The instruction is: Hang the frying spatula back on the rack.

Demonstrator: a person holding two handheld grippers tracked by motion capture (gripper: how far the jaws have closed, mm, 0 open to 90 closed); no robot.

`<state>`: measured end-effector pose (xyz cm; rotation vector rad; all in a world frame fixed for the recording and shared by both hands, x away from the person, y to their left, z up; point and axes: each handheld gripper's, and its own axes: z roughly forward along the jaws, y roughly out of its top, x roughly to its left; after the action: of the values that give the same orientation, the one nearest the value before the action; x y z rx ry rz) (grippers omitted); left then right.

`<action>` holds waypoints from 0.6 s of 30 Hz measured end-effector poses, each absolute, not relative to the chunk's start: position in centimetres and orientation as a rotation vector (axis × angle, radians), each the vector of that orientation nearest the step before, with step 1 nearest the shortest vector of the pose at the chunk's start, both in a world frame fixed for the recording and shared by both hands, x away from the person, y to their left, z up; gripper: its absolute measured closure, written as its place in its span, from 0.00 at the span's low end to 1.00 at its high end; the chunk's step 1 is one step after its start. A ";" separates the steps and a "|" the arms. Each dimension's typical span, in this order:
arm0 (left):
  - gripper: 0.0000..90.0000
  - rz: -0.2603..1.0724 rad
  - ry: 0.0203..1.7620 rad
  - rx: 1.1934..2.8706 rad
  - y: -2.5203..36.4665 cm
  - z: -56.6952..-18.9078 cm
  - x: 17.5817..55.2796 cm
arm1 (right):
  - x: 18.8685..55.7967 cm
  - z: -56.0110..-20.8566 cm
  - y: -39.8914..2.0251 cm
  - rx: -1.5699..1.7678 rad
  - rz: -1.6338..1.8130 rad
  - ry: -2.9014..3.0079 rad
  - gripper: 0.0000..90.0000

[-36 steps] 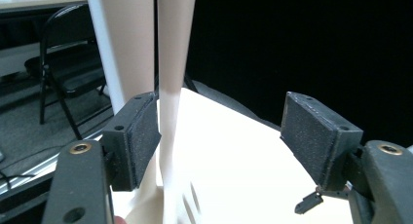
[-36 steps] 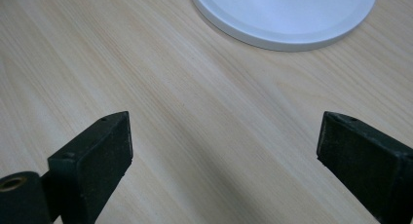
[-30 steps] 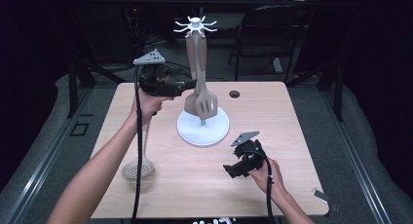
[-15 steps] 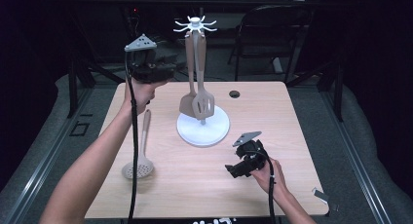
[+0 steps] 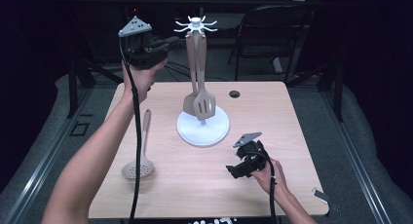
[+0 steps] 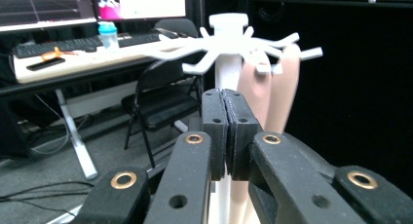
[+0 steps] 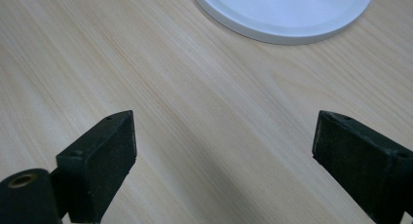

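stand: your utensil stand [image 5: 203, 128] sits on the desk [image 5: 292, 131] just behind its middle, nearer the far edge than the near one.
hung tools: a slotted turner [image 5: 204, 105] and a spatula [image 5: 190, 101] hang from the stand's top hooks [image 5: 196, 24], touching side by side, the spatula to the left.
skimmer: the skimmer [image 5: 139, 153] lies flat on the desk left of the stand, bowl toward the near edge, handle toward the far edge.
grommet: the cable hole [image 5: 234, 94] is near the far edge, right of the stand.
chair: a folding chair [image 5: 265, 36] stands behind the far edge, to the right.
left gripper: your left gripper [image 5: 168, 43] is above the far left corner, left of the hooks.
right gripper: your right gripper [image 5: 232, 171] is low over the desk near the near right corner, before the stand.
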<state>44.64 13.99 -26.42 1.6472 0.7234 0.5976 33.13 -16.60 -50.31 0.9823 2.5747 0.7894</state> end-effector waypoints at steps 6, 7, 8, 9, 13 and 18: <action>0.98 0.632 0.742 1.645 13.5 -25.6 45.4 | 33.1 -50.3 -16.6 0.979 0.787 2.581 0.09; 0.98 0.643 0.748 1.651 13.3 -25.4 45.8 | 33.1 -50.3 -16.6 0.981 0.787 2.578 0.09; 0.98 0.646 0.754 1.649 13.3 -25.3 45.9 | 33.1 -50.3 -16.6 0.981 0.787 2.576 0.10; 0.98 0.650 0.756 1.655 13.2 -25.3 46.1 | 33.1 -50.3 -16.6 0.980 0.787 2.575 0.10; 0.98 0.677 0.766 1.663 12.8 -25.2 46.5 | 33.1 -50.6 -16.6 0.996 0.829 2.558 0.10; 0.99 0.694 0.771 1.673 12.7 -25.2 46.9 | 33.1 -50.5 -16.6 0.977 0.802 2.571 0.10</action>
<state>46.94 12.74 -25.18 1.6729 0.7705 0.6940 33.07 -16.58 -50.47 0.9766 2.5705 0.8022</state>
